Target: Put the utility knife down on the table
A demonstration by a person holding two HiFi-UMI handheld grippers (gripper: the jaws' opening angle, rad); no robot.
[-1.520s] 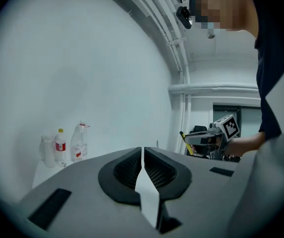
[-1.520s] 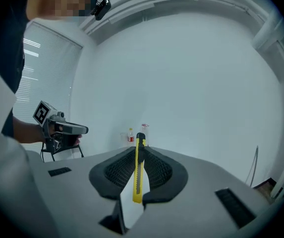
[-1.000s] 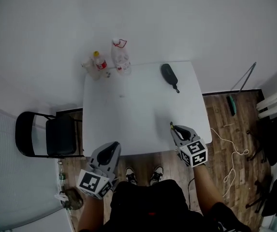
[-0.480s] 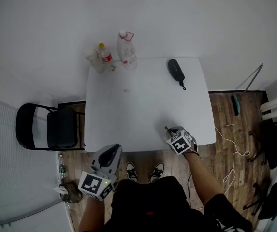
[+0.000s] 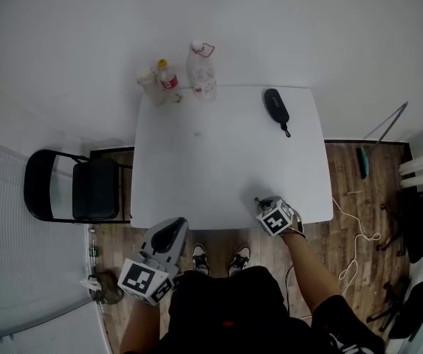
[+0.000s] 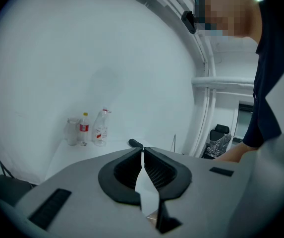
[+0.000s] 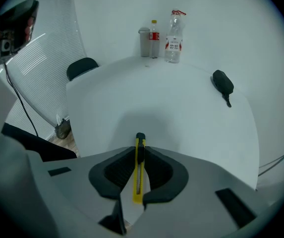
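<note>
A yellow and black utility knife (image 7: 139, 167) stands clamped between the jaws of my right gripper (image 7: 140, 150), its dark tip poking out ahead over the white table (image 7: 171, 108). In the head view that right gripper (image 5: 264, 206) hovers low over the table's (image 5: 218, 161) near right corner, with the utility knife's tip (image 5: 257, 200) just showing. My left gripper (image 5: 168, 236) hangs below the table's near edge, over the floor. Seen in its own view, the left gripper (image 6: 142, 155) is shut with nothing in it.
Several plastic bottles (image 5: 184, 78) stand at the table's far left edge. A black pouch (image 5: 275, 105) with a cord lies at the far right. A black folding chair (image 5: 71, 198) stands left of the table. Cables (image 5: 359, 231) trail on the wooden floor to the right.
My right gripper moved forward and down with the knife, from beyond the near edge to just above the table's near right corner. The left gripper has hardly moved.
</note>
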